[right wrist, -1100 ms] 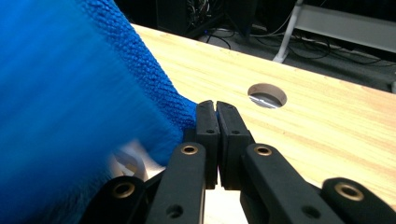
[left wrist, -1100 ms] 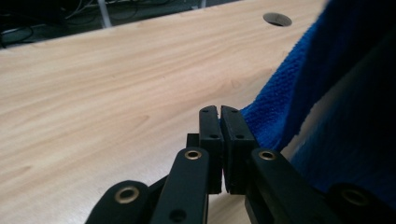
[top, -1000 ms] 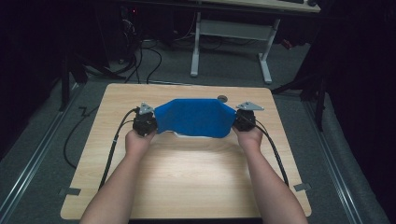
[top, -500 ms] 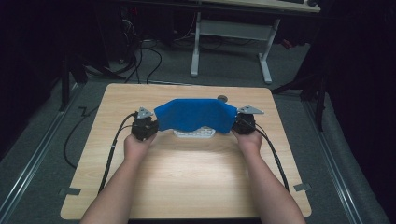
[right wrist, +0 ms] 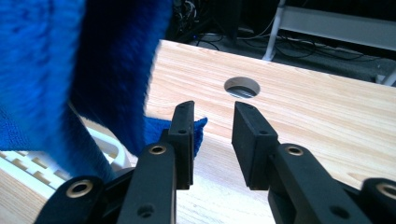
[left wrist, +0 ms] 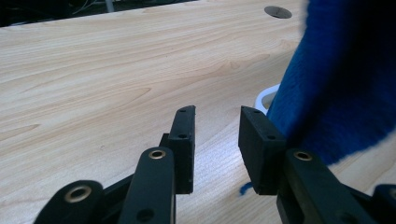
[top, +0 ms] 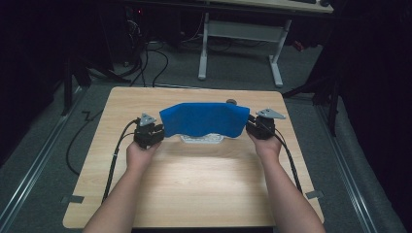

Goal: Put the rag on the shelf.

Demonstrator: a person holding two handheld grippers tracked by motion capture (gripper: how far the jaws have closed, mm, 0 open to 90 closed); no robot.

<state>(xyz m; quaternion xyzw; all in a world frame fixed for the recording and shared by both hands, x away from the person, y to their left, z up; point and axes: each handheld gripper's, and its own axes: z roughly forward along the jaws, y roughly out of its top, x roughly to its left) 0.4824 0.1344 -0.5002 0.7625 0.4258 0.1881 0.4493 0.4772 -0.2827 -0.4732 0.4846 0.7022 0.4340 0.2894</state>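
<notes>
Cloth (top: pixel 204 119), blue, draped over a white slotted basket (top: pixel 201 139) in the middle of the wooden table (top: pixel 194 184), toward the far half. It covers most of the basket; just the near white rim pokes out under the cloth's lower edge. Cloth top edge bows up, both ends hang toward the grippers.

Left gripper (top: pixel 156 131) sits just beside the cloth's left end. Its jaws have just been opening and now stand apart with bare tabletop in the gap; in the left gripper view (left wrist: pixel 215 135) the cloth (left wrist: pixel 336 84) hangs right next to the outer side of one jaw, not between them, with a bit of white basket rim (left wrist: pixel 266 95) behind.

Right gripper (top: pixel 252 125) just beside the cloth's right end, same deal: jaws just been opening, now parted, nothing pinched. In the right gripper view (right wrist: pixel 212 135) the cloth (right wrist: pixel 70 70) hangs off to the side of the jaws, a corner lying on the table behind one jaw, basket slats (right wrist: pixel 28 163) below it.

Round hole (right wrist: pixel 242 87) in the table beyond the jaws. Cable (top: pixel 114 160) trails back along the left forearm. Desk legs (top: pixel 204 46) on the floor past the table.
</notes>
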